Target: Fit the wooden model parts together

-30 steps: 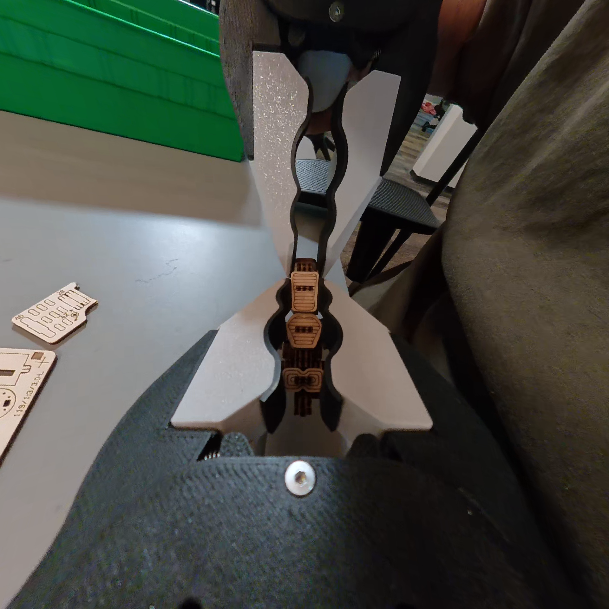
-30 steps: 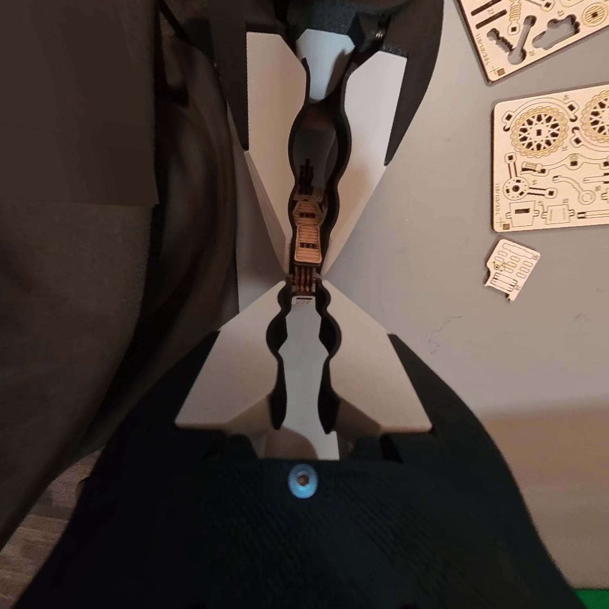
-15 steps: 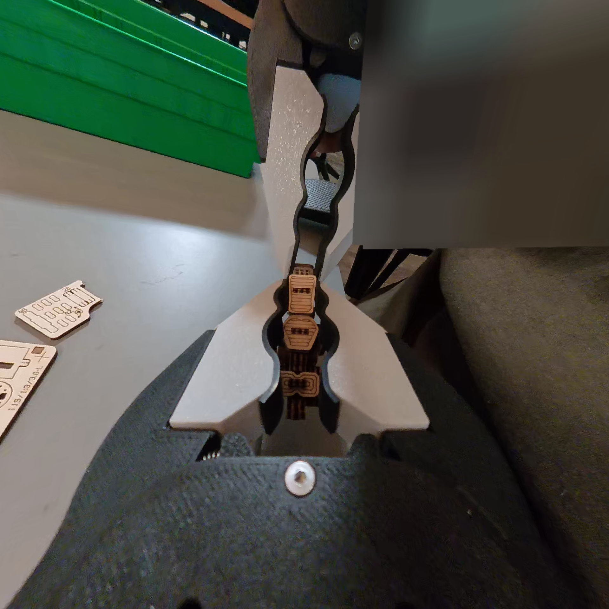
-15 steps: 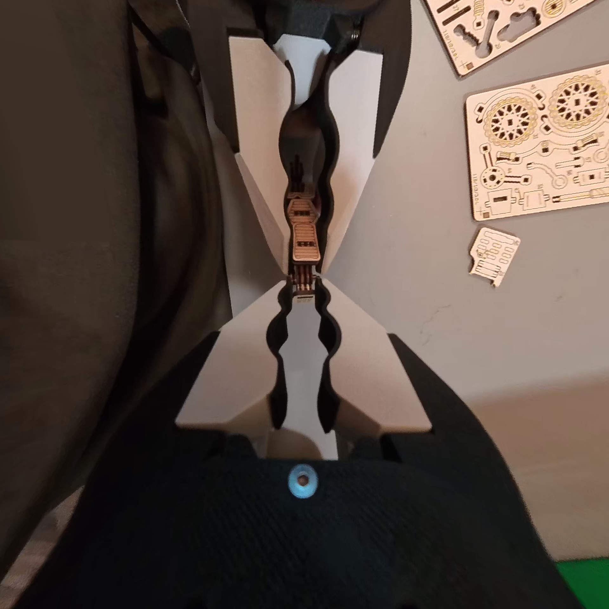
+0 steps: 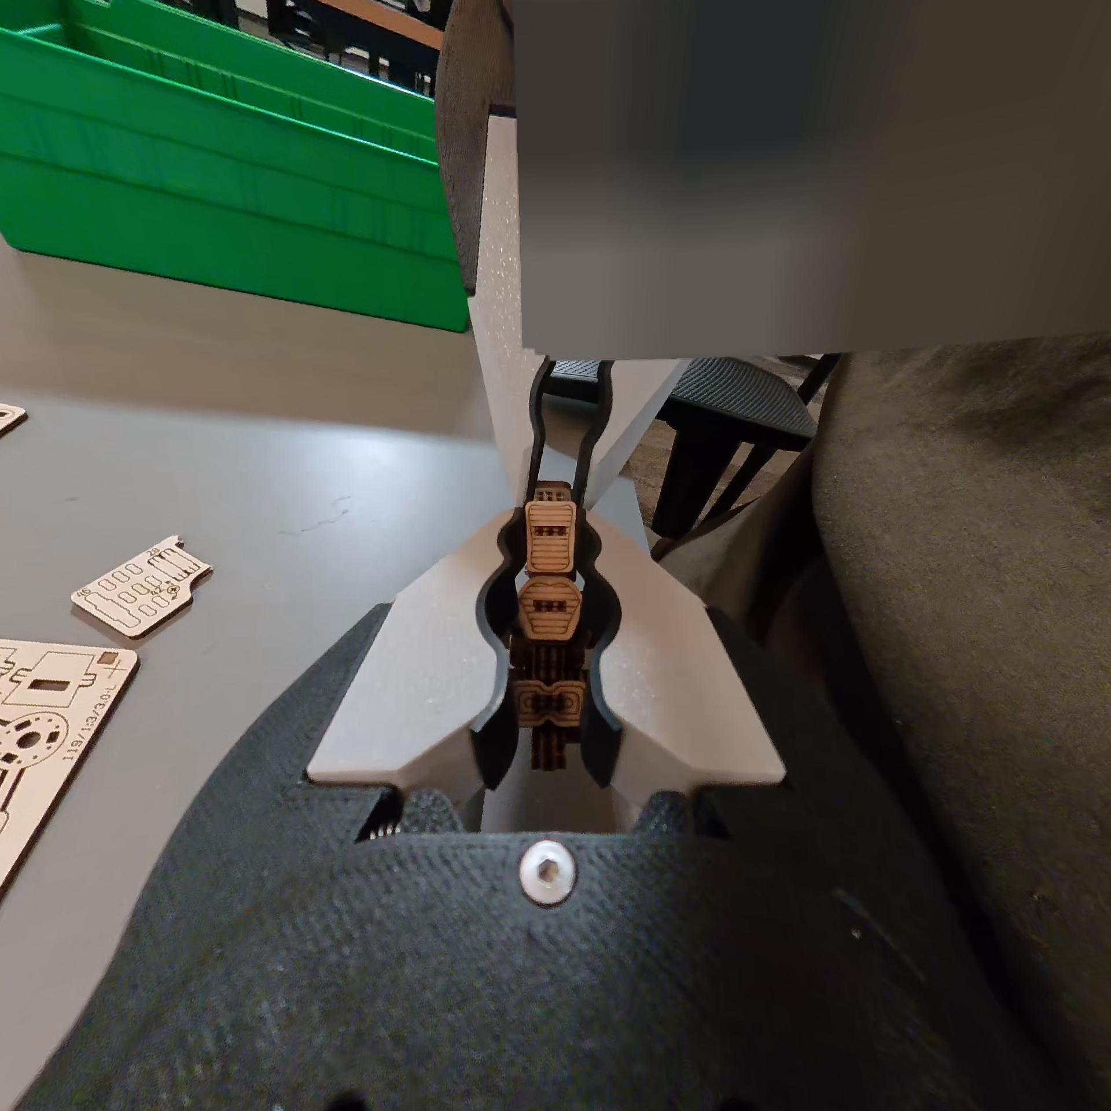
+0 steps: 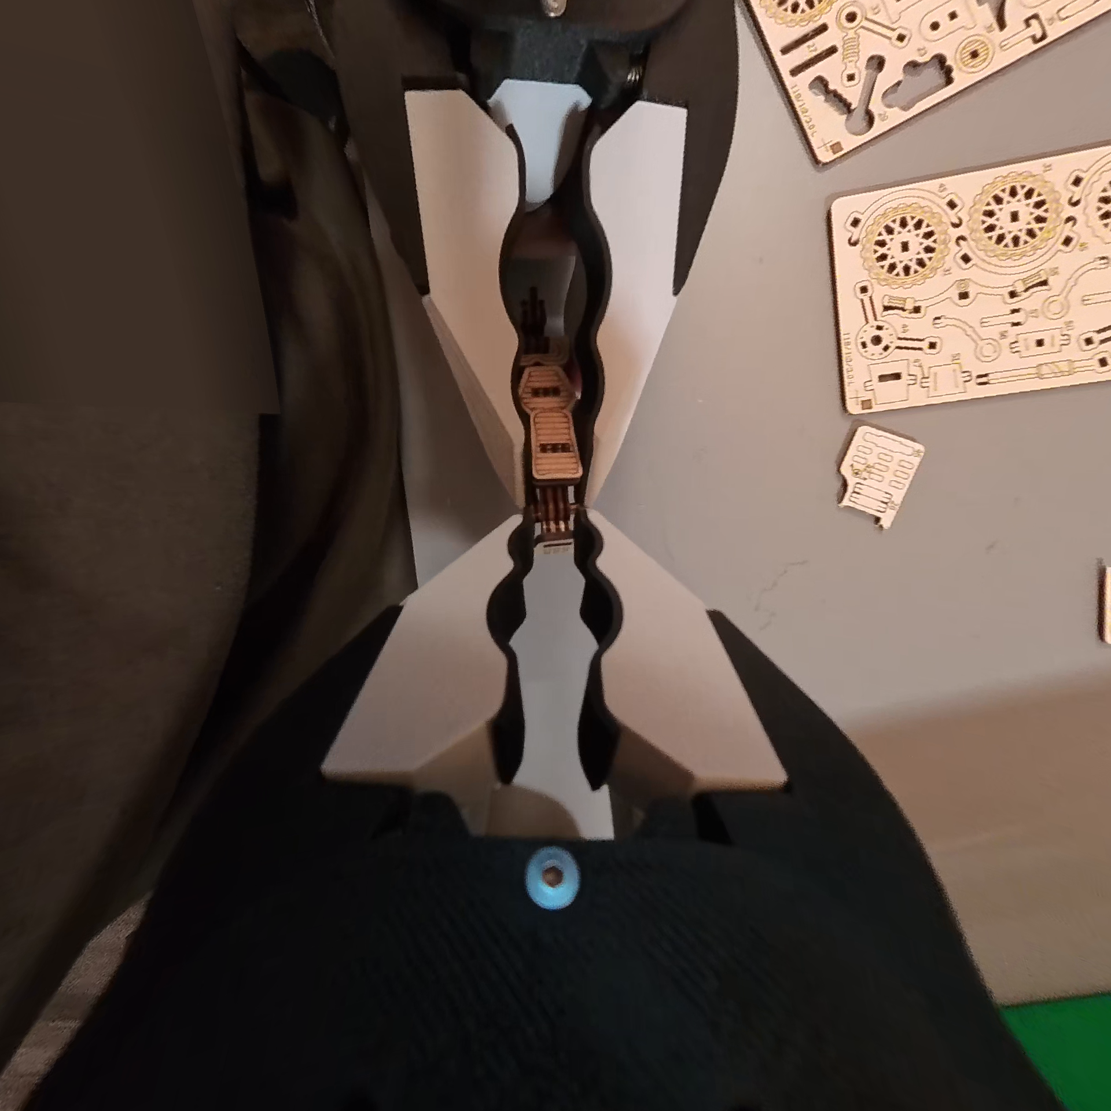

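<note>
The left gripper (image 5: 550, 523) and the right gripper (image 6: 556, 523) met tip to tip above the near edge of the grey table (image 5: 300, 481), each pinching one end of the same wooden model (image 5: 548, 577). The left gripper's jaws stood narrow and clamped the model along most of its length: two ribbed pale plates sat between its fingers (image 5: 433, 655), with darker stacked strips and a looped piece farther back toward the gripper's body. In the right wrist view the model (image 6: 553, 445) lay mostly inside the opposing gripper, and only its short end with three small tabs reached between the right gripper's fingertips (image 6: 511, 541), which were closed narrowly on it. The model was held in the air, clear of the table.

On the table, left of the grippers in the left wrist view, lay a small cut wooden card (image 5: 141, 592) and, nearer, the corner of a larger part sheet (image 5: 54, 721). The right wrist view showed the same small card (image 6: 881, 475) just below a sheet with spoked wheels (image 6: 974, 300), and another sheet (image 6: 902, 66) at the far right. A green bin (image 5: 210, 180) stood at the far left of the table. Dark cloth (image 5: 962, 661) of a person's clothing filled the right side.
</note>
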`<state>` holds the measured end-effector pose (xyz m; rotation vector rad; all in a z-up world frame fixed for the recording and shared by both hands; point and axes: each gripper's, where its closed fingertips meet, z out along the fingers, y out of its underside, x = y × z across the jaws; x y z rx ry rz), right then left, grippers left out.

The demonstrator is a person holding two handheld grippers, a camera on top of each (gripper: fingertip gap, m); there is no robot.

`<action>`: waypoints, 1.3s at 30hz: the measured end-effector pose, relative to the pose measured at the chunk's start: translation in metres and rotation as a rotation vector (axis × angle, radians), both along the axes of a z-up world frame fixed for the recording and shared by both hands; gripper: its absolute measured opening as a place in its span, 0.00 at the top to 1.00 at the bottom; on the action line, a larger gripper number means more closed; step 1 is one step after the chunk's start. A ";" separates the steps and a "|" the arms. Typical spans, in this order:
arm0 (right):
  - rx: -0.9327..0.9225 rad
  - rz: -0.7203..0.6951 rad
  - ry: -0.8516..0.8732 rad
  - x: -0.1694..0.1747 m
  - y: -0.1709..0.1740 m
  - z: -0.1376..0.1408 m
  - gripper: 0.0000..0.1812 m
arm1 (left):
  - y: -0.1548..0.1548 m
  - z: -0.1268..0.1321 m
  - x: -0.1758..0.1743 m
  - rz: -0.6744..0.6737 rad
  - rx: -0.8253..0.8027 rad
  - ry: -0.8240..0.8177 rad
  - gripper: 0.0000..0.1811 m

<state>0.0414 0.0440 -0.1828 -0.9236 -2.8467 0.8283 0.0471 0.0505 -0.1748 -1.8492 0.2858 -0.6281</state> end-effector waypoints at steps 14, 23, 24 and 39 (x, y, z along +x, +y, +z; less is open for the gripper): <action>-0.171 -0.016 -0.090 0.003 -0.003 0.002 0.93 | -0.002 0.002 0.003 -0.028 -0.004 -0.035 0.93; -0.160 0.028 -0.154 0.011 -0.003 0.003 0.92 | -0.002 0.001 0.010 -0.051 -0.015 -0.041 0.93; -0.155 0.037 -0.161 0.012 -0.003 0.003 0.92 | -0.003 0.001 0.011 -0.057 -0.016 -0.044 0.93; -0.184 0.001 -0.145 0.013 -0.004 0.000 0.94 | -0.004 -0.002 0.011 -0.071 -0.045 -0.076 0.93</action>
